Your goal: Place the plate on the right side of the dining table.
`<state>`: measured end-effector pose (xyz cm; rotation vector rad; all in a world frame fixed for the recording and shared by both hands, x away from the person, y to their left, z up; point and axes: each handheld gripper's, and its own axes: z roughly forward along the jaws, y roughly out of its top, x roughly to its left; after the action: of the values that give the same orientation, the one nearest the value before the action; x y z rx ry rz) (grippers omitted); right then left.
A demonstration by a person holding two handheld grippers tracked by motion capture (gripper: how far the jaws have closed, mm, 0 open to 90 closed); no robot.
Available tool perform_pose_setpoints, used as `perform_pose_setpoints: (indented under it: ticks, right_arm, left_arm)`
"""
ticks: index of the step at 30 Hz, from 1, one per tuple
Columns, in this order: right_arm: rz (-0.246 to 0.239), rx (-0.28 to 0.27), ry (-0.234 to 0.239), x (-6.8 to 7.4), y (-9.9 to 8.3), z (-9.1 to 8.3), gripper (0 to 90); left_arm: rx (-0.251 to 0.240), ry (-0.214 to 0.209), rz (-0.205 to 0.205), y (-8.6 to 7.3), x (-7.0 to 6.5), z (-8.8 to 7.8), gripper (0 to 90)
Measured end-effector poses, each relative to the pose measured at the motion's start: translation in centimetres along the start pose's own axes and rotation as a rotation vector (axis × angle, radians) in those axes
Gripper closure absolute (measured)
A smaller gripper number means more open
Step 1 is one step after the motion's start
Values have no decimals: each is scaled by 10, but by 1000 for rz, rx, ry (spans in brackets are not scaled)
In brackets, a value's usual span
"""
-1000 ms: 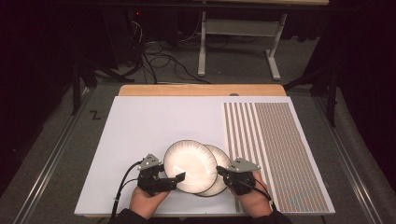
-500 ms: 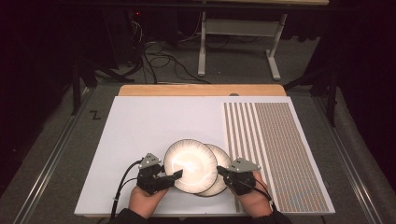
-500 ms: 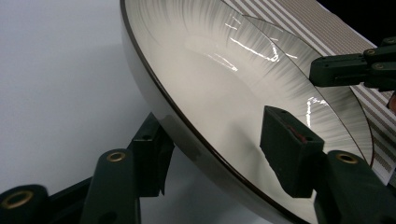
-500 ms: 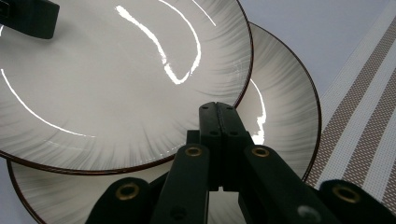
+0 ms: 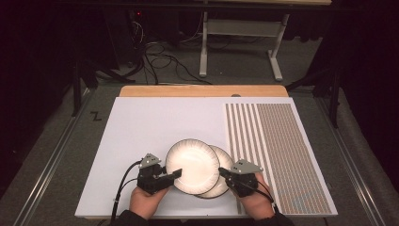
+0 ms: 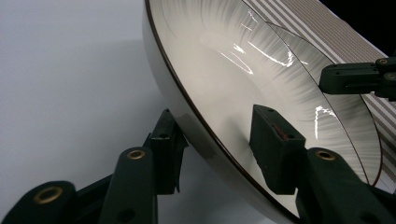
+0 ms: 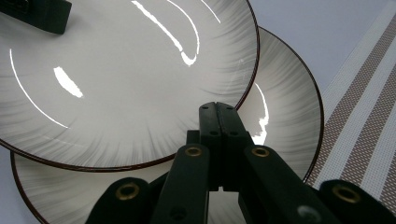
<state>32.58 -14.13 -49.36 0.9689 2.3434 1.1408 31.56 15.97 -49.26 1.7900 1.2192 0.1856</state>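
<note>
Two white plates with dark rims and grey streaks overlap near the front of the white board (image 5: 150, 127). The upper plate (image 5: 193, 162) (image 6: 224, 84) (image 7: 126, 79) is tilted, and my left gripper (image 5: 176, 175) (image 6: 217, 128) is shut on its near-left rim, one jaw under and one on top. The lower plate (image 5: 225, 160) (image 6: 336, 116) (image 7: 289, 116) lies flat beneath it, sticking out to the right. My right gripper (image 5: 222, 171) (image 7: 217, 109) is shut with nothing between its jaws. Its tip hovers over the lower plate, just by the upper plate's right rim.
A brown-and-white striped placemat (image 5: 277, 146) covers the board's right part, its left edge beside the lower plate. A wooden table edge (image 5: 202, 91) runs along the back. Beyond it are a metal frame (image 5: 237, 28) and cables (image 5: 160, 56) on the floor.
The upper plate has shifted very slightly toward the near edge in my left gripper. Both hands stay almost where they were.
</note>
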Motion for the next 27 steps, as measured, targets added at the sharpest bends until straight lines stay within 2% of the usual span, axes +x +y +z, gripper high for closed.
perform_pose_setpoints:
  ticks: [7,15,23,27]
  right_arm:
    - [1,-1,-1,-1,0,-1,900]
    - [-9,-3,9,3,1,-2,900]
    - [8,-36,4,-2,3,-10,900]
    - [25,-65,4,-9,4,-18,900]
  left_arm:
    - [-13,21,5,3,-2,-2,622]
    - [-43,23,21,5,-8,0,673]
    - [-103,52,101,7,-20,-4,702]
    - [-114,52,115,7,-22,-4,709]
